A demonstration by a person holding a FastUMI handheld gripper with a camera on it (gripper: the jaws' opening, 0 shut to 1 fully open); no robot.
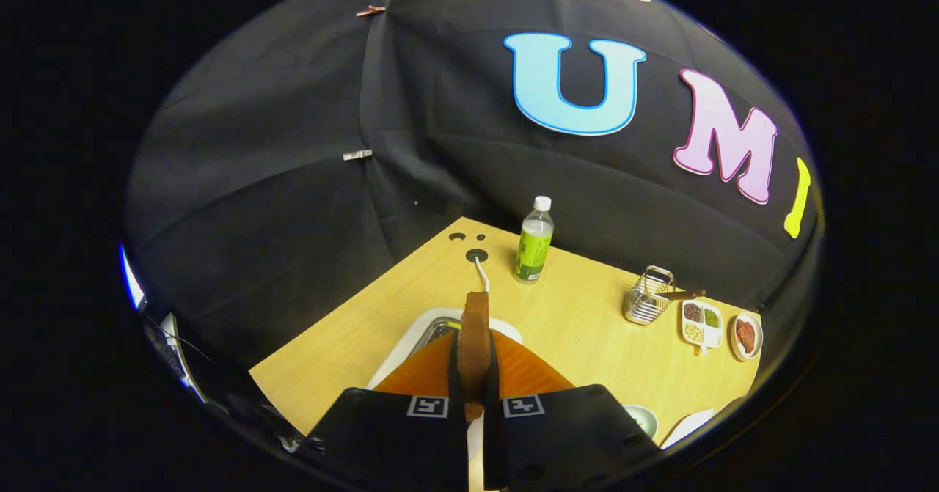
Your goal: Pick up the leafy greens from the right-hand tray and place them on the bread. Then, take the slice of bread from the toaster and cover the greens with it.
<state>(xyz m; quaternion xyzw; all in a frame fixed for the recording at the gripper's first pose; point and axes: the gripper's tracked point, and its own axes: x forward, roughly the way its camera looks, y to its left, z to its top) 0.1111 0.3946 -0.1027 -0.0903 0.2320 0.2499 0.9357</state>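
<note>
The wooden table (587, 331) spreads ahead of the gripper and runs back to a corner against the dark cloth wall. Just below and ahead of the fingers sits the toaster (440, 331), white-bodied with a shiny metal top slot, its white cable (482, 273) running back to a round hole in the tabletop.

The gripper (475, 375) is held above the toaster, pointing forward and tilted down toward the table, so the view looks over the toaster's top. Its 2 fingers are closed tight on the slice of bread (475, 342), which stands upright on edge between them, its brown crust rising past the fingertips; both fingers press its flat faces. The slice is raised above the toaster slot.

Beyond the toaster, near the far corner, a plastic bottle (534, 241) with a green label and white cap stands upright. Off to the right stands a wire basket (648, 298), then a small white divided dish (702, 323) with dark, green and pale contents, and beside it a small plate (747, 335) holding something reddish. Close by the right finger, the rim of a pale bowl (642, 419) and the edge of a white plate (688, 427) show.
</note>
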